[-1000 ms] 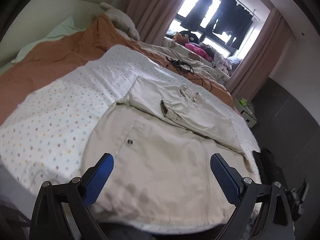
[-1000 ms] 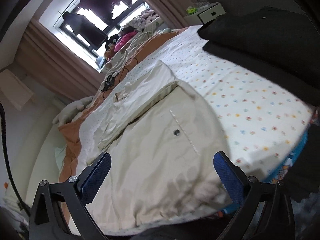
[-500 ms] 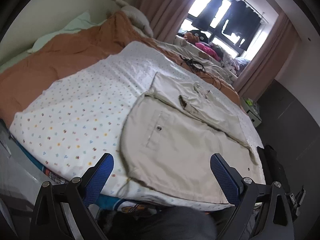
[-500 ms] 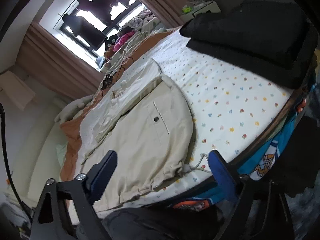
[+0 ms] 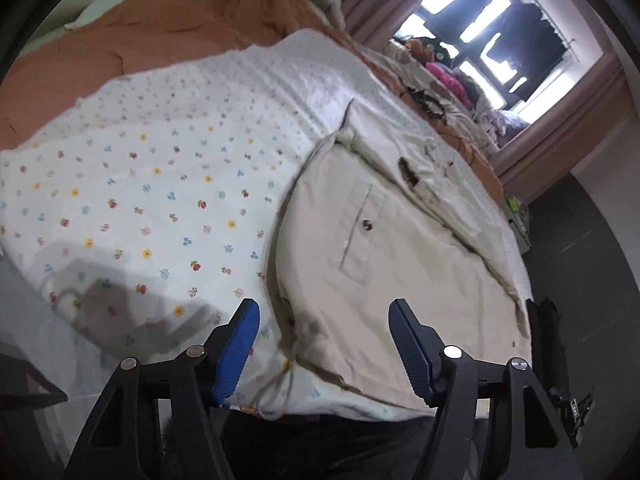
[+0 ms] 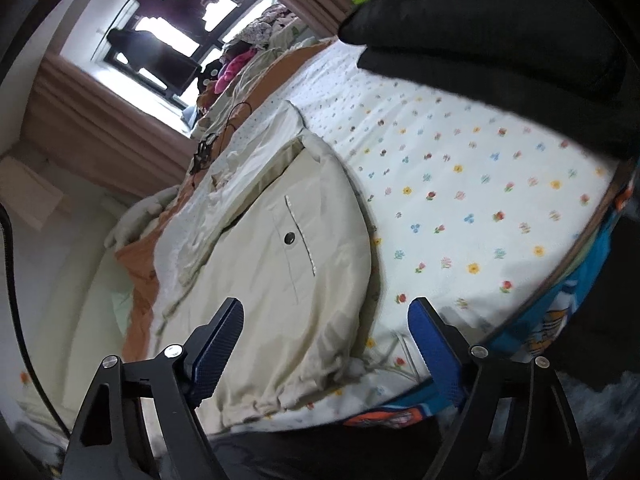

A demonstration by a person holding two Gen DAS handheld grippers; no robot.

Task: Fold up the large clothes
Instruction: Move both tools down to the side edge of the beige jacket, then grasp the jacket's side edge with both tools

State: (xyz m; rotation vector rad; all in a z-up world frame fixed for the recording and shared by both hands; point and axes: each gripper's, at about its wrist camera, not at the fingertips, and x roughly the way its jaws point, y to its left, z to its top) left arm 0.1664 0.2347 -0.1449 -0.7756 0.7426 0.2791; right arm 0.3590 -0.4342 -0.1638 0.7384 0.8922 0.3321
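Jacket (image 5: 384, 264): beige, soft, limp, light. I'd pinch its hem corners, just ahead of my left gripper (image 5: 324, 350) and right gripper (image 6: 326, 344); both jaws apart, closing, holding nothing.

A large cream-beige garment (image 5: 400, 264) is lying spread flat on the bed, filling the centre and right of the left wrist frame and running from the lower middle toward the upper left in the right wrist frame (image 6: 276, 264). It is showing a slit pocket closed by one dark round button (image 5: 367, 224), with a pale stitched line running beside it. Its upper part is sitting folded over in rumpled layers toward the far end, where a dark opening is showing among the creases. The near hem is gathering into puckers with a thin drawcord trailing at the bed's edge, and faint darker smudges are marking the cloth there.
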